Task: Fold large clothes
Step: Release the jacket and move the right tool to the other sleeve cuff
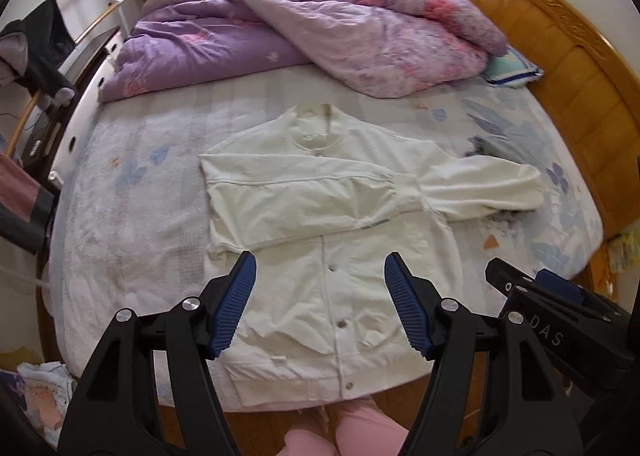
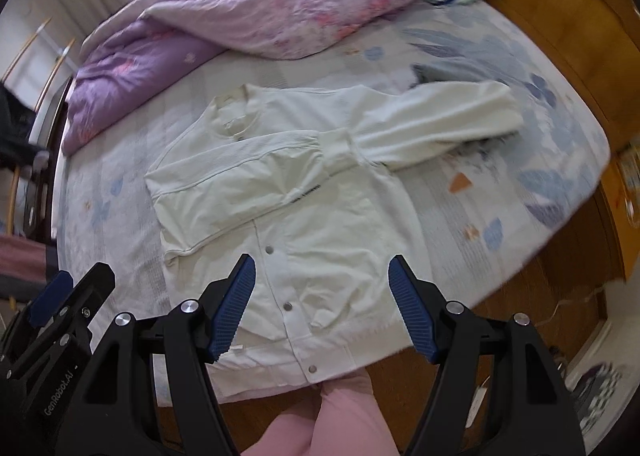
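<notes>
A white snap-front jacket (image 1: pixel 320 223) lies flat on the bed, front up, collar away from me, hem at the near edge. Its left sleeve is folded across the chest (image 1: pixel 304 195); the other sleeve (image 1: pixel 480 187) stretches out to the right. The jacket also shows in the right wrist view (image 2: pixel 304 191), with the outstretched sleeve (image 2: pixel 436 119). My left gripper (image 1: pixel 320 268) is open and empty, held above the jacket's lower part. My right gripper (image 2: pixel 322 272) is open and empty, above the hem area; it also shows in the left wrist view (image 1: pixel 560 308).
A purple quilt (image 1: pixel 304 27) is bunched at the far side of the bed. A wooden headboard (image 1: pixel 560 67) runs along the right. A pillow (image 1: pixel 512 67) lies by it. The floral sheet (image 1: pixel 132 183) is bare left of the jacket. A clothes rack (image 1: pixel 36 39) stands at the left.
</notes>
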